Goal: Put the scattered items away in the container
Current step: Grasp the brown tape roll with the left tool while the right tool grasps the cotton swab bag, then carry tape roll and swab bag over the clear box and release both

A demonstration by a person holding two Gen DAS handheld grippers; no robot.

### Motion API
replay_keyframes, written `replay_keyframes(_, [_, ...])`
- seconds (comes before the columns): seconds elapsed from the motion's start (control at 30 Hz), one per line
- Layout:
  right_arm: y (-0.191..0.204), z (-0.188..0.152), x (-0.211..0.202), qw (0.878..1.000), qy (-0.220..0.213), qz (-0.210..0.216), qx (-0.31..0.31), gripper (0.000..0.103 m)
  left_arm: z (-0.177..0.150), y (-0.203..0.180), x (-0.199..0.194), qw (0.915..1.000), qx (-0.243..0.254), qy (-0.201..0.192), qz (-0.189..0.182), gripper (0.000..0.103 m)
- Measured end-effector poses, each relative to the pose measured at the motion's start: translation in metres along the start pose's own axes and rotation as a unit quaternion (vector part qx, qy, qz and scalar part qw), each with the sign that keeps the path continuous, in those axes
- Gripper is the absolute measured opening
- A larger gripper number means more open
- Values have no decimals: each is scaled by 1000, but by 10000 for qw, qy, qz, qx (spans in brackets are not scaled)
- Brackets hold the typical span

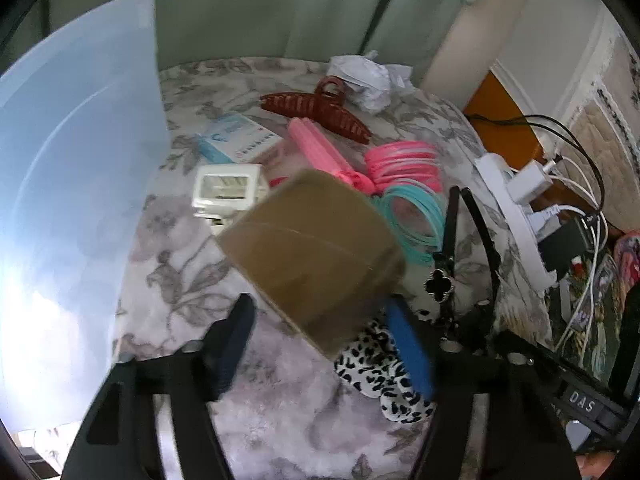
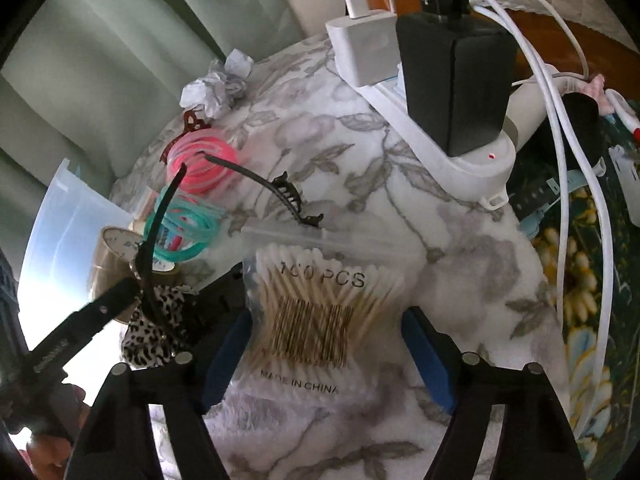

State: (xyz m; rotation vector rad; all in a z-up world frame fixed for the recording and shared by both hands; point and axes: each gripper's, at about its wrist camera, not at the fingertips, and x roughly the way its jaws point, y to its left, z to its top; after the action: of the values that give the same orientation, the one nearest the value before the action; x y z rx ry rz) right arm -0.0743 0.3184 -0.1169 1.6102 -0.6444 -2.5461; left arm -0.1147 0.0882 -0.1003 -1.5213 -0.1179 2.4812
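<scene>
My left gripper [image 1: 324,344] is open; a brown tape roll [image 1: 316,252] sits blurred just ahead of its blue fingertips [image 1: 412,348], and I cannot tell whether they touch it. The translucent container [image 1: 76,184] fills the left. My right gripper [image 2: 324,356] is open around a clear bag of cotton swabs [image 2: 320,312] on the floral cloth [image 2: 460,280]. Scattered items: red hair claw [image 1: 320,112], pink clip [image 1: 320,152], pink bangles [image 1: 404,164], teal bangles [image 1: 416,220], black headband [image 1: 472,248], leopard scrunchie [image 1: 384,380], white box [image 1: 226,192], blue-white packet [image 1: 236,140].
Crumpled paper [image 1: 368,80] lies at the far edge. A white power strip [image 2: 452,148] with chargers and cables sits at the right. A small black claw clip [image 2: 296,200] lies beyond the swab bag. The container also shows at the left of the right wrist view [image 2: 60,248].
</scene>
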Motion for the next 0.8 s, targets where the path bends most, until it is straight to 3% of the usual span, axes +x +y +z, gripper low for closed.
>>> replay_keyframes(0.07, [0,1,0,10000,-26,22,35,69,1,-3,0,9999,54,-20,-114,48])
replay_keyframes(0.17, [-1,1,-1,9999,-68,40,88,61,3,-6,0,9995,106,-59,-281,36])
replay_keyframes(0.4, [-2,2,-3,9998,-55,75,187,53,5,-8,0,9992,174,-90,-348,31])
replay_keyframes(0.53, [-1,2,-7,9995,-115,126,252,51,3,-11,-8,9988,326,-162,-327,13])
replay_keyframes(0.8, [4,-4,-44,9981,-514,229,232,50,-4,-5,-41,9978,293,-494,-342,11])
